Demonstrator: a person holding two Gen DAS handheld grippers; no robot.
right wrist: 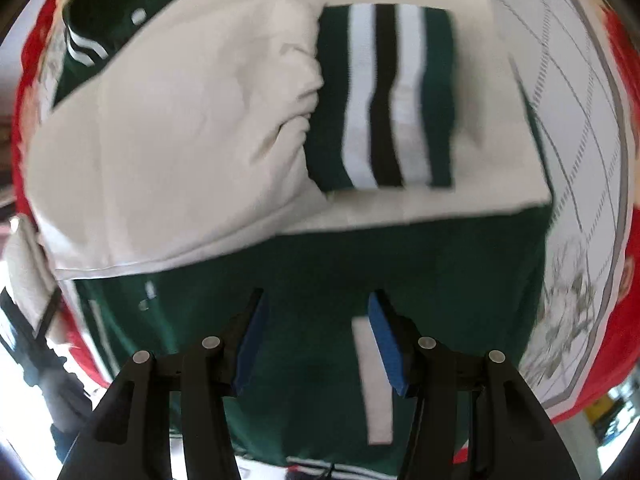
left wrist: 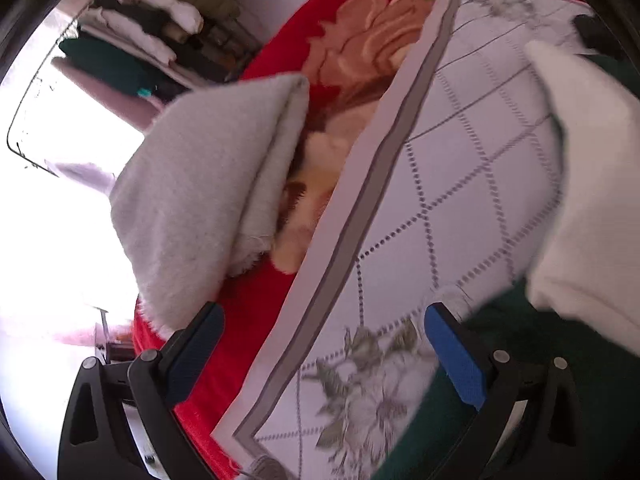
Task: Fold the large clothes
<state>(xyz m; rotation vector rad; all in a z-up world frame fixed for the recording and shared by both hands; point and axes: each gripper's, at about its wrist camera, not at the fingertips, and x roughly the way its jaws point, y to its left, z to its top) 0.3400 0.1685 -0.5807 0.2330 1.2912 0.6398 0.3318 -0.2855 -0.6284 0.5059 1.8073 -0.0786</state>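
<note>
A green varsity jacket (right wrist: 320, 264) with cream sleeves (right wrist: 168, 152) lies spread on the bed. One sleeve is folded across the body, its green cuff (right wrist: 384, 96) striped white and black. My right gripper (right wrist: 316, 300) is open and empty just above the green body, near a white pocket strip (right wrist: 376, 392). My left gripper (left wrist: 322, 312) is open and empty over the white patterned sheet (left wrist: 460, 184). The jacket's green edge (left wrist: 520, 344) and a cream sleeve (left wrist: 592, 184) show at the right of the left wrist view.
A folded grey towel (left wrist: 208, 192) lies on a red floral blanket (left wrist: 360, 52) left of the sheet. A rack with piled clothes (left wrist: 160, 28) stands beyond the bed. A bright window (left wrist: 48, 220) is at the left. The red blanket's edge (right wrist: 624, 320) rims the bed.
</note>
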